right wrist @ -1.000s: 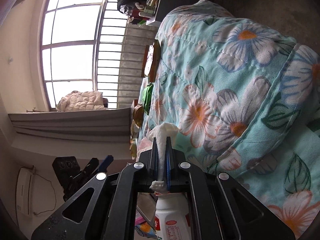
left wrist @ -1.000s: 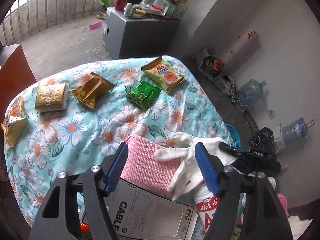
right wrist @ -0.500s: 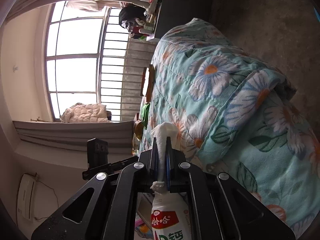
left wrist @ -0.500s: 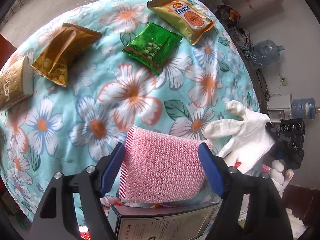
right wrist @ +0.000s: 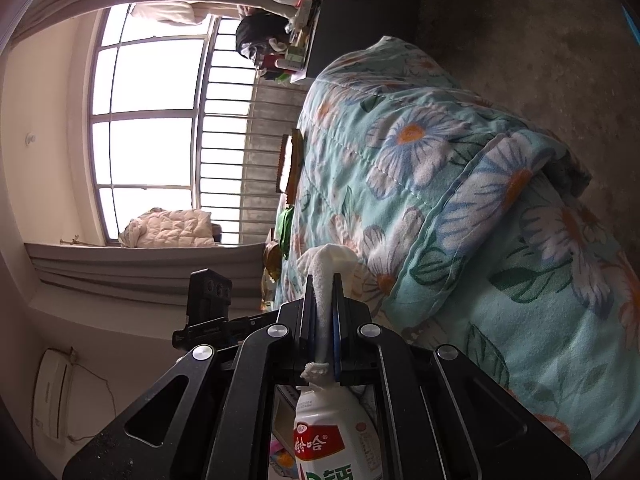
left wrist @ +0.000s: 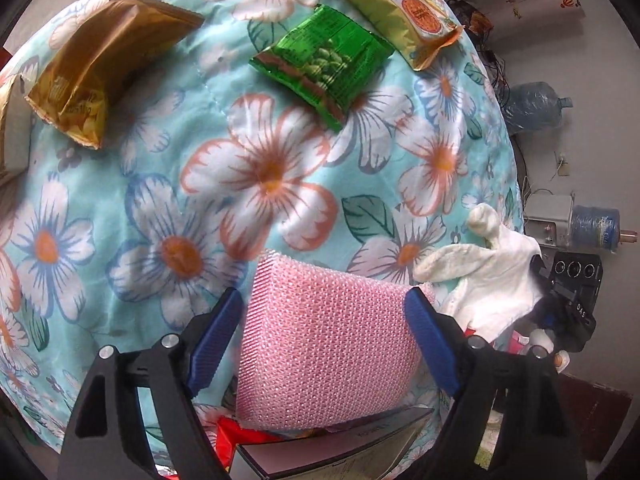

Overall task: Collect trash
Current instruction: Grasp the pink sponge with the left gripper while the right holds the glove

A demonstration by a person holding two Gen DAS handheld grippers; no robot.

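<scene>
My left gripper is open, its blue fingers on either side of a pink mesh sponge at the near edge of the floral quilt; whether they touch it I cannot tell. My right gripper is shut on a white cloth glove, which also shows in the left wrist view at the quilt's right edge. On the quilt lie a green snack packet, a yellow cracker packet and a gold packet.
Below the grippers sit a white drink bottle, a box flap and red wrappers. Water jugs and cables stand by the right wall. A grey cabinet stands beyond the quilt.
My left gripper has dropped closer to the quilt and now straddles the pink sponge. My right gripper keeps its hold on the white glove and has shifted slightly.
</scene>
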